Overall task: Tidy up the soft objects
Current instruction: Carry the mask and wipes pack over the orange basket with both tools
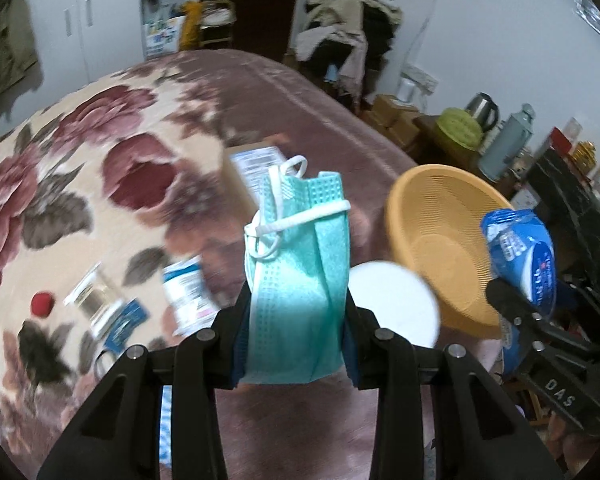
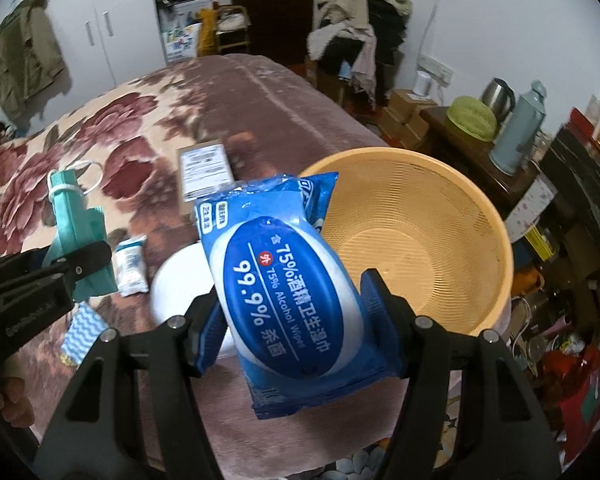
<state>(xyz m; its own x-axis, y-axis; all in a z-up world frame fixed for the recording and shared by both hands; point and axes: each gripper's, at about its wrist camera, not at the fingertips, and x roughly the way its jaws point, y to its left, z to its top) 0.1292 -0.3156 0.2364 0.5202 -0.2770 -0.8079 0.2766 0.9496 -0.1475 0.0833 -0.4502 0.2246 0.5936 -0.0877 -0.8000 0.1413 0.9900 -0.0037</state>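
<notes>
Above the bed point(image 1: 80, 152), with its flowered blanket, the left gripper point(image 1: 296, 344) has its fingers closed narrowly on a folded stack of teal face masks point(image 1: 300, 264), bound by white ear loops and standing up out of the grip toward 12 o'clock in the left wrist view. In the right wrist view the same stack point(image 2: 76, 232) shows at 9 o'clock, pinched in the left gripper point(image 2: 88, 264).

The right gripper point(image 2: 300, 320) holds a blue pack of alcohol wipes point(image 2: 284, 280), its fingers set about halfway apart and pressing on the pack's two sides. The pack is raised off the bed point(image 2: 120, 120) and tilts toward 11 o'clock. From the left wrist view this pack point(image 1: 520, 256) sits at 3 o'clock, gripped by the right gripper point(image 1: 512, 300).

An orange basket point(image 2: 480, 208) with a ribbed mesh wall rests near the bed's right edge, at 2 o'clock beyond the wipes; in the left wrist view it point(image 1: 412, 200) lies between the masks and the wipes. A white round lid point(image 1: 396, 304) lies just beside the basket, partly under it in view.

On the blanket at 8 o'clock in the left wrist view lie a small white packet point(image 1: 188, 292), a clear-wrapped item point(image 1: 96, 300) and a red ball point(image 1: 42, 303), all blurred. A cardboard box point(image 2: 206, 174) lies behind the wipes, and a blue-and-white zigzag cloth point(image 2: 82, 332) lies near the bed's front edge.
</notes>
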